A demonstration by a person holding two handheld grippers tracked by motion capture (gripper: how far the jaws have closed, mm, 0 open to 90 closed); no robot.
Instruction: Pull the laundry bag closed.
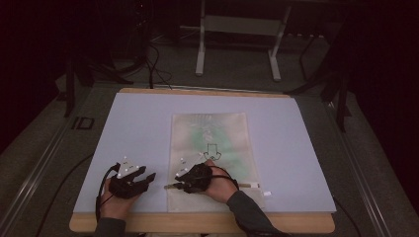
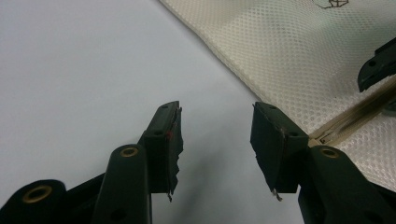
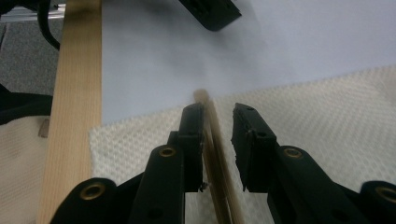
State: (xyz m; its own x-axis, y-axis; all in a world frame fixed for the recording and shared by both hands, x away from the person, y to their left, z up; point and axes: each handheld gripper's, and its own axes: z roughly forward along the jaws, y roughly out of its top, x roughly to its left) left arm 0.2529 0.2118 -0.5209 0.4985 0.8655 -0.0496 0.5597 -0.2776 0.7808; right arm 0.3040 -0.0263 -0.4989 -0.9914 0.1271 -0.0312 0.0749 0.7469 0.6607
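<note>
Chopsticks, thin, stiff, light and slippery, lie between the right gripper jaws, apart; grip mid-shaft. Left gripper jaws gape empty.

Mesh bag was cream, honeycomb-patterned, faintly green-tinged; stick was tan; tabletop cover was pale lilac; both hand-held grippers' jaws were black.

Both grippers, the left gripper and the right gripper, were black with white markers on top, brass-ringed pivot holes along their arms and blocky worn pads. Black cables trailed from them. The person wore dark grey sleeves.
</note>
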